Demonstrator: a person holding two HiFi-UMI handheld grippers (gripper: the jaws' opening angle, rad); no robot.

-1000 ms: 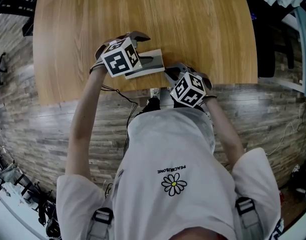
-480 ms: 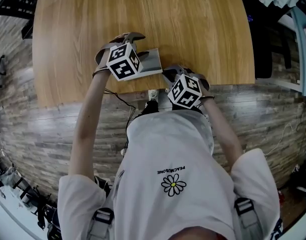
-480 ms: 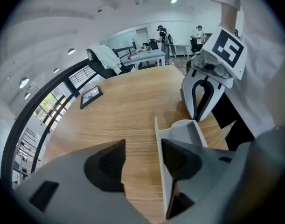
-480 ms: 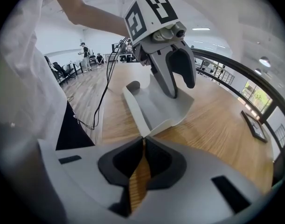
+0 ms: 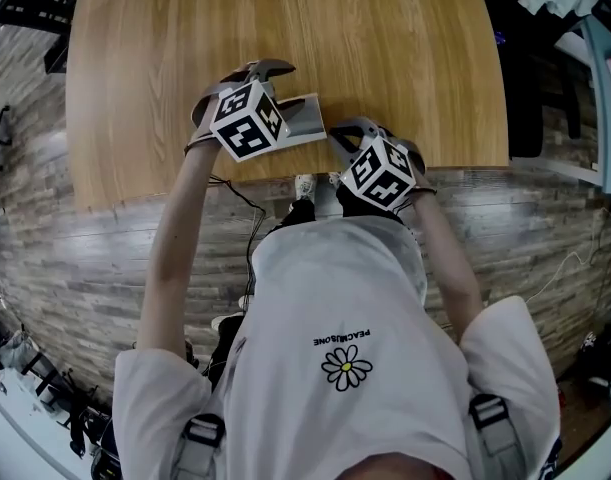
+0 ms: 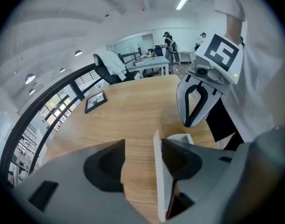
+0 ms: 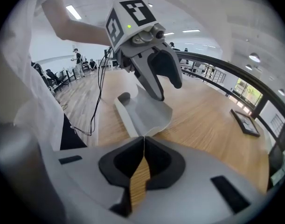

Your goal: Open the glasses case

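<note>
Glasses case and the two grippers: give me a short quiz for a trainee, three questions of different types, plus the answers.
1. True or false: the right gripper has its jaws wide apart.
2. What stands between the jaws of the left gripper? A) a thin wall of the case B) a cable C) nothing
3. What does the case rest on?
Key: 1 false, they have just closed onto the case's edge. 2 A; those jaws have just been closing but stand apart. 3 the wooden table.

glasses case [image 5: 303,118] | light grey | flap lifted | table [image 5: 135,88] near edge
</note>
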